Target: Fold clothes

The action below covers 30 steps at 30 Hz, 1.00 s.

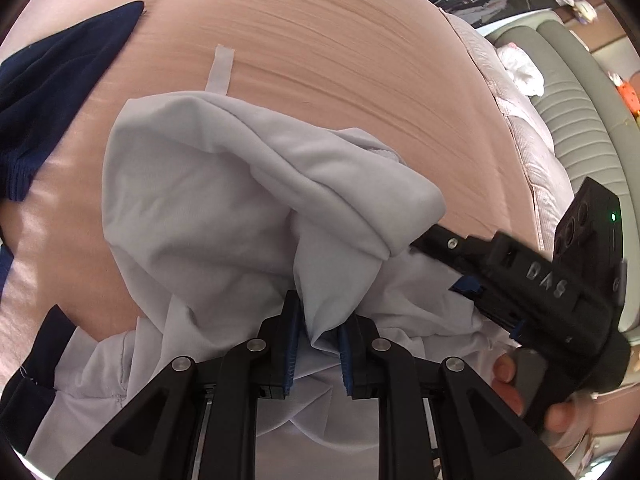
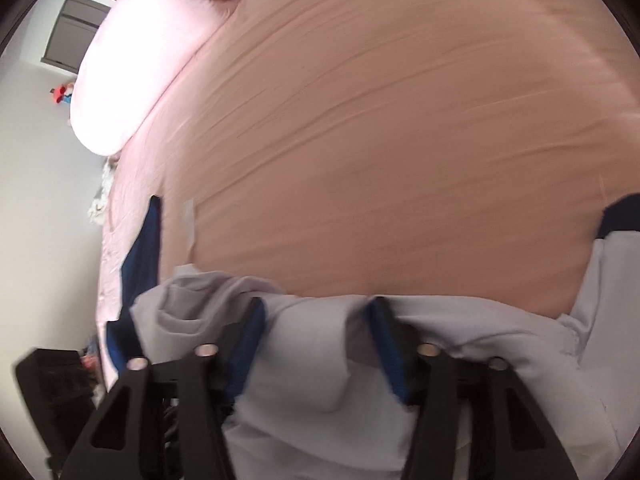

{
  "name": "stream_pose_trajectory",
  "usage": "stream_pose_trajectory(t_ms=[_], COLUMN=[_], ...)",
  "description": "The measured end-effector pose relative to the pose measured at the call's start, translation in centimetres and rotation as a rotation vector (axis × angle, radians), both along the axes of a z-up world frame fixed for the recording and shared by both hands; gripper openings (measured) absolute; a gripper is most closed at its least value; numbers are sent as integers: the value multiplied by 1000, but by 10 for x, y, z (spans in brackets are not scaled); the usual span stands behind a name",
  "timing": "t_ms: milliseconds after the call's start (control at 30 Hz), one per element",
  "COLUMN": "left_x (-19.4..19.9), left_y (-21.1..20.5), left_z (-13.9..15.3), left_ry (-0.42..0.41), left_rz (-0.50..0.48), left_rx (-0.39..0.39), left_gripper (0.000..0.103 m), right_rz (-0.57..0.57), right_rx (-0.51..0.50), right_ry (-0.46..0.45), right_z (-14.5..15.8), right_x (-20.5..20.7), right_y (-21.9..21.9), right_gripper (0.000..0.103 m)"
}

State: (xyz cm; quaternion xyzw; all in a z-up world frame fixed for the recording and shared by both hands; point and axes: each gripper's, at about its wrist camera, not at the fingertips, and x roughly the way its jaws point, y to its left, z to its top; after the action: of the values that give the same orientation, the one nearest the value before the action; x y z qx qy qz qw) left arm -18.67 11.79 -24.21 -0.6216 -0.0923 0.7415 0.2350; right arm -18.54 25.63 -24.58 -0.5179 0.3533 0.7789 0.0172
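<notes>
A pale grey garment (image 1: 208,200) with navy trim lies bunched on a peach bed sheet (image 1: 340,60). My left gripper (image 1: 318,336) is shut on a fold of it at the bottom of the left wrist view. My right gripper (image 1: 438,264) comes in from the right in a person's hand (image 1: 508,372), with its upper finger tucked under a grey fold. In the right wrist view the right gripper (image 2: 316,332) stands open astride the grey garment (image 2: 320,380). Both blue pads (image 2: 248,344) show their bare faces, with cloth lying in the gap between them.
A navy piece of clothing (image 1: 60,80) lies at the far left, seen also as navy cloth (image 2: 146,248). A white strip (image 1: 220,68) sits on the sheet. A pink pillow (image 2: 140,60) lies at the bed's edge, and a grey padded seat (image 1: 580,120) stands beyond the bed.
</notes>
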Motion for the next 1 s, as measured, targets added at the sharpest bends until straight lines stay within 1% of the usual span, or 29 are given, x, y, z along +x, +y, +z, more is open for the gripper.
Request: stream_pose_trajectory(t_ms=[33,67,100,133,233,267,300,333,367,433,500,533,567,633,667,733,800,867,933,1000], left_x=[-1,-1,-2,-5,-14,-16,-18,-20,-22,-26,-32,-35,-39,-43,-45,-46,-49,-51,-56,-59], left_y=[2,9,5,-1,-4,-6,-9,-12,-15,-21,-24,-24,-25,-21,-17,-13,-11,-9,-7,-6], left_z=[3,5,7,11,12,15,18,23,29,39,46,48,52,62,63,68,64,62,54,52], left_ry=[0,-5,-17,-40,-143,-166,-177,-184,-183,-183,-195,-201,-207,-220,-227,-243,-259,-268,-261,-257], left_rz=[-4,-10,-16,-13,43,62,80,98,117,155,179,189,200,213,220,232,242,250,259,270], left_rx=[-1,-3,-5,-7,7,28,61,99,138,196,232,224,201,144,130,143,160,166,152,153], left_gripper=[16,16,16,16,19,25,32,49,62,64,65,68,69,69,69,69,69,69,69,69], right_rz=[18,29,28,27,31,31,25,19,20,21,43,53,61,61,59,58,73,101,129,162], right_rx=[19,36,51,65,106,111,108,105,98,73,61,61,58,43,34,11,-1,7,23,37], right_ry=[21,26,27,28,46,56,68,80,92,116,133,144,148,162,168,187,210,229,243,257], right_z=[1,2,3,4,7,8,10,11,13,15,17,18,17,16,16,17,18,20,23,26], right_x=[2,3,4,4,5,7,10,13,15,22,24,25,25,27,28,35,41,47,53,59], right_y=[-2,-2,-3,-5,-16,-18,-18,-19,-18,-14,-13,-12,-12,-9,-8,-2,2,6,7,6], right_gripper=[46,41,38,38,27,21,18,17,16,14,12,12,12,12,12,12,12,12,12,12])
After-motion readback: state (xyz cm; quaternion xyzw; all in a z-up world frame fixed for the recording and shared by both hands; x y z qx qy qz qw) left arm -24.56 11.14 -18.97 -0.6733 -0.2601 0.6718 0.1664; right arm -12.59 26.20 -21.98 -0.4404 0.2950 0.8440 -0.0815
